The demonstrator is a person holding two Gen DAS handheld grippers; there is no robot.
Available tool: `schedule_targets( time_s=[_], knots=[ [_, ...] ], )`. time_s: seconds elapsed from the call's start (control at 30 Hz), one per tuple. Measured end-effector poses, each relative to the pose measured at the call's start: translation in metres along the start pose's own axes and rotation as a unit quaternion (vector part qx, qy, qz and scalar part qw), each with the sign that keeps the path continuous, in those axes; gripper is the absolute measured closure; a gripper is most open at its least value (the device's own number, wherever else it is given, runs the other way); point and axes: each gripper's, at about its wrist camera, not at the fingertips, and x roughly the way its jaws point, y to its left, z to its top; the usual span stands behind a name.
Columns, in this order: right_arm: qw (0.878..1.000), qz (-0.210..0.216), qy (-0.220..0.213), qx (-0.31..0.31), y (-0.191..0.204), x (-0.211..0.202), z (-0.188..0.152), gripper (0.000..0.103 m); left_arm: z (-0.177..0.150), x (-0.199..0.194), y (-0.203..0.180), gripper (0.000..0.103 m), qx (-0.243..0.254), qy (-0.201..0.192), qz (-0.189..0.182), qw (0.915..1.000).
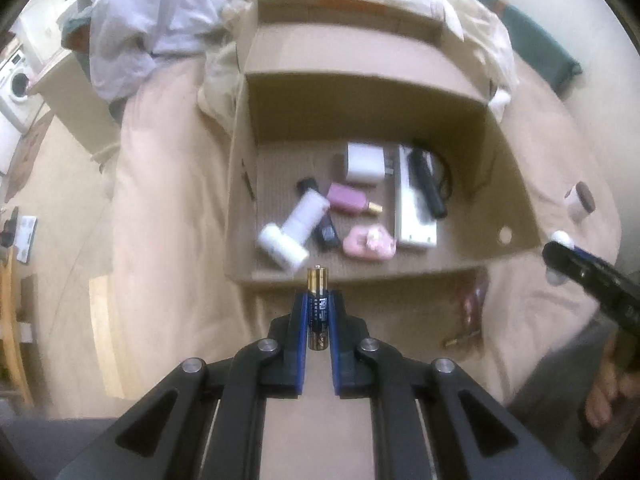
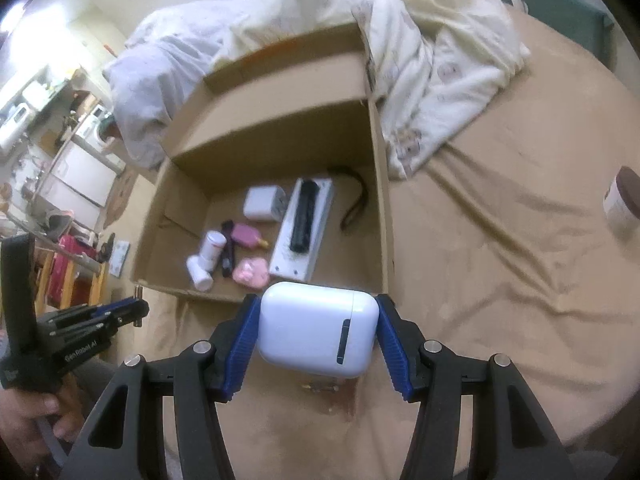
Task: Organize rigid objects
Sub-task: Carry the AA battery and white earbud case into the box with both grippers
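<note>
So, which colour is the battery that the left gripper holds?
The battery is dark blue with gold ends, seen best in the left wrist view, between the left gripper fingers.

— Where could a gripper pass into the open brown cardboard box (image 2: pixel 380 184)?

— From above; its top is open. The left part of the floor, beside the white cylindrical bottle (image 2: pixel 208 258), is bare.

— What stands in the way?

— The long white power strip (image 2: pixel 304 224) with a black cylinder (image 2: pixel 303 216) on it fills the right side. A crumpled cream blanket (image 2: pixel 432 64) lies against the box's far right corner.
</note>
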Motion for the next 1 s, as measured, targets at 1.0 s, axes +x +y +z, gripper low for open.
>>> schedule_targets(
  time_s=[1.0],
  knots=[
    [0.996, -0.017, 0.006, -0.091, 0.042, 0.084, 0.076, 0.043, 0.073, 0.069, -0.020, 0.094, 0.036, -0.013, 0.017, 0.9991]
  ],
)
